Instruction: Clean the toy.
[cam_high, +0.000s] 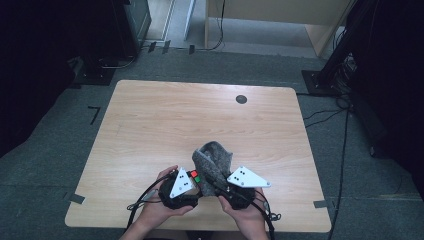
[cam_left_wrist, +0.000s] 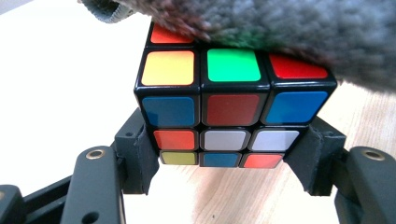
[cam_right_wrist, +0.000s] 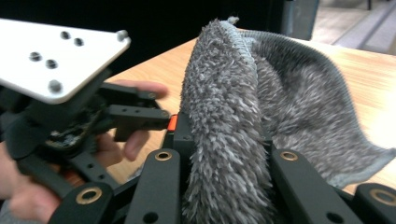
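Room: you see dim, dark corners around the evenly lit table (cam_high: 150, 125).
Glare: your left gripper view bleaches the tabletop white.
Focus: the cloth (cam_left_wrist: 289, 32) blurs up close.

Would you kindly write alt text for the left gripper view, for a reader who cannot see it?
A colour-scrambled puzzle cube is clamped between the two black jaws of the left gripper, held above a pale wooden table. A fuzzy grey cloth drapes over the cube's top rear edge.
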